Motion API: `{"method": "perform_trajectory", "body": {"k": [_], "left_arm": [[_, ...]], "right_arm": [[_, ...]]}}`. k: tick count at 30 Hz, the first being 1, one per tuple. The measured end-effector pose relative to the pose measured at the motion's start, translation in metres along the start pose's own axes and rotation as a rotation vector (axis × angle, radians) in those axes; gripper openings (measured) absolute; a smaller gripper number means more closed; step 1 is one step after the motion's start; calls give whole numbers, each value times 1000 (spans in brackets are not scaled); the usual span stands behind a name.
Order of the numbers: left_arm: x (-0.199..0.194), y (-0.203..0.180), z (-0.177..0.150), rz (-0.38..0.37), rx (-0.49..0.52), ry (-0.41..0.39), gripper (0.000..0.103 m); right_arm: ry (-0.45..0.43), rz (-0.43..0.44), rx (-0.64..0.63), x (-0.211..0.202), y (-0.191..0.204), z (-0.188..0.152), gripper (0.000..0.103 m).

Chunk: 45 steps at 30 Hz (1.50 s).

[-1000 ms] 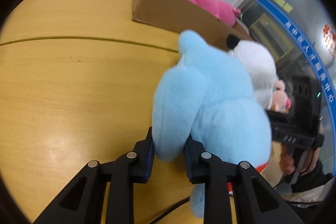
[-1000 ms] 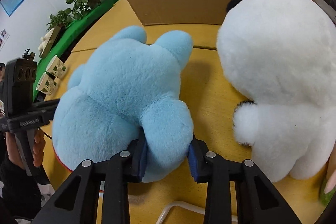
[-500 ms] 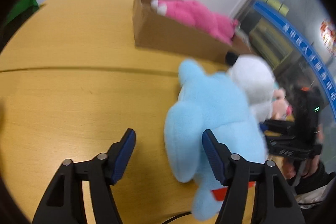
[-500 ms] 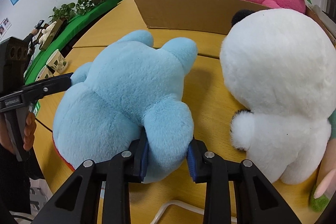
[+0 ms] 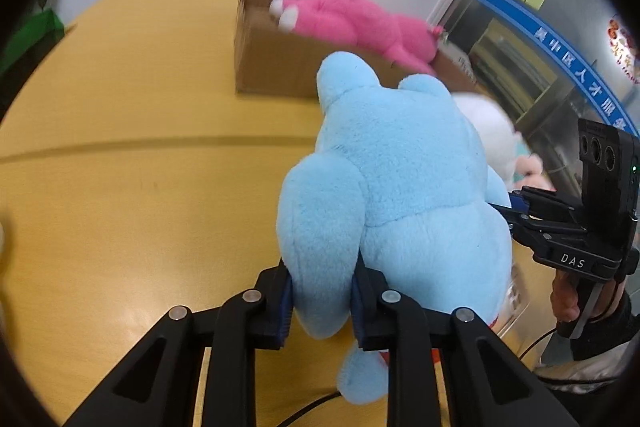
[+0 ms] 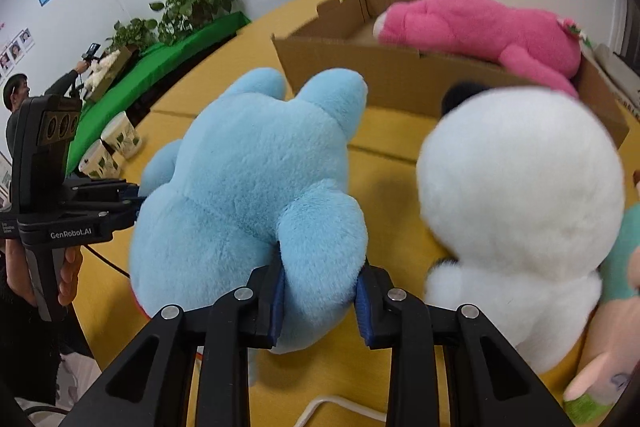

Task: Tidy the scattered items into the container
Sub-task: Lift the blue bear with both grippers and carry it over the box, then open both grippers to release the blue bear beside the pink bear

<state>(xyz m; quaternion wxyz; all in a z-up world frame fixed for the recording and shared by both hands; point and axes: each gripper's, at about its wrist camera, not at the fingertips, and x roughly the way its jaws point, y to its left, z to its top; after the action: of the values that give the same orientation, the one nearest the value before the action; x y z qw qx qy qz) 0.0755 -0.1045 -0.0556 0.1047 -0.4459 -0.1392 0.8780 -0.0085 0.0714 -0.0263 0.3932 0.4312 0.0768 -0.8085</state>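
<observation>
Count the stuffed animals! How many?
4: pink toy in the cardboard box; blue toy held up; white toy beside it; a fourth at the right edge. Others may be hidden.

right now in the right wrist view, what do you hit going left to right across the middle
left gripper closing on the blue plush toy → white plush toy

blue plush toy [image 5: 400,187]: fluffy, light blue, back side to both cameras, held by two limbs over the table | cardboard box [image 6: 384,67]: open, on the far part of the table | pink plush toy [image 6: 488,27]: lying in the box, partly over its rim
</observation>
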Motion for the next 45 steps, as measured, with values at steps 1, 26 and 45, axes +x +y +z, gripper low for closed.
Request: {"method": "perform_trajectory", "body": {"k": [1, 26, 45], "left_arm": [[-5, -2, 6, -2, 3, -20, 22], [132, 9, 268, 144, 122, 64, 21], [133, 32, 245, 262, 114, 164, 32]], "right_arm": [[-21, -1, -3, -6, 0, 6, 31], [68, -144, -54, 105, -116, 229, 31], [126, -72, 48, 112, -141, 212, 85]]}}
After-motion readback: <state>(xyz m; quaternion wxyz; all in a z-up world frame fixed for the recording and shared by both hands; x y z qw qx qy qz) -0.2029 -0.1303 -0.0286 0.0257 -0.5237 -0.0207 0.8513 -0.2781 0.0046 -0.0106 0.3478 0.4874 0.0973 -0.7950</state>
